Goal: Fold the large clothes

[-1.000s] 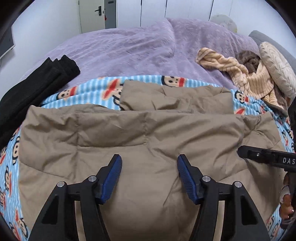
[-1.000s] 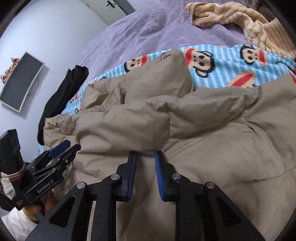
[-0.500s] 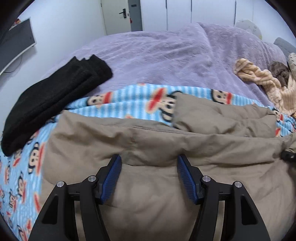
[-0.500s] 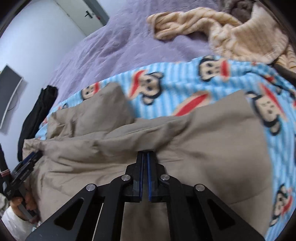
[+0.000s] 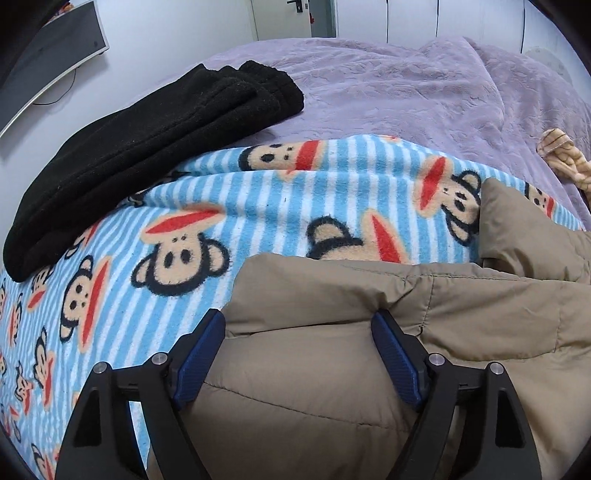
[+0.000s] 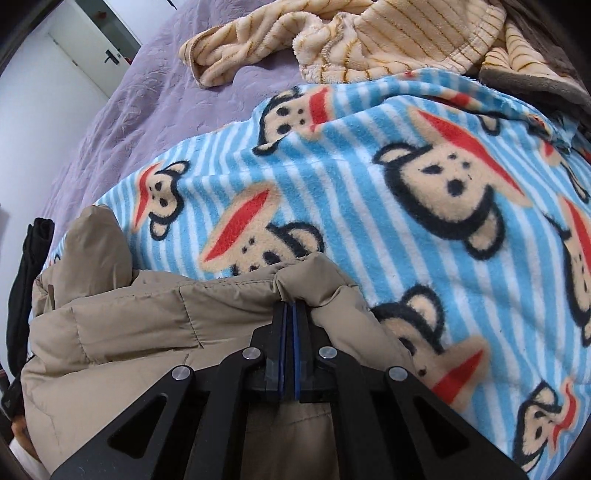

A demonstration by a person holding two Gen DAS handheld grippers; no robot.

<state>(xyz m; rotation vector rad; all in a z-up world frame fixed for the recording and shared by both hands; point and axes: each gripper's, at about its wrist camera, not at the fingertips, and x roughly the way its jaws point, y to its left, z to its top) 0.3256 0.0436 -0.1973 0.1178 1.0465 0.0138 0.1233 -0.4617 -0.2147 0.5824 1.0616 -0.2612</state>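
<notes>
A large tan padded jacket [image 5: 369, 332] lies on a blue-striped monkey-print blanket [image 5: 258, 192] on the bed. My left gripper [image 5: 299, 332] hangs open over the jacket's left edge, its blue pads [image 5: 205, 347] on either side of the cloth without pinching it. In the right wrist view the same jacket [image 6: 129, 325] bunches up at its right edge, where my right gripper [image 6: 290, 310] is shut on a fold of it. A sleeve or collar part [image 6: 98, 251] sticks up behind.
A folded black garment [image 5: 140, 136] lies on the blanket's far left. A cream striped fleece garment [image 6: 332, 40] sprawls on the purple bedspread [image 5: 406, 81] beyond the blanket. A wall screen [image 5: 48, 62] and a door [image 5: 295, 14] stand behind the bed.
My right gripper closed on the jacket's edge and pulled it leftward, baring more blanket. The left gripper swung left toward the jacket's left edge, staying open.
</notes>
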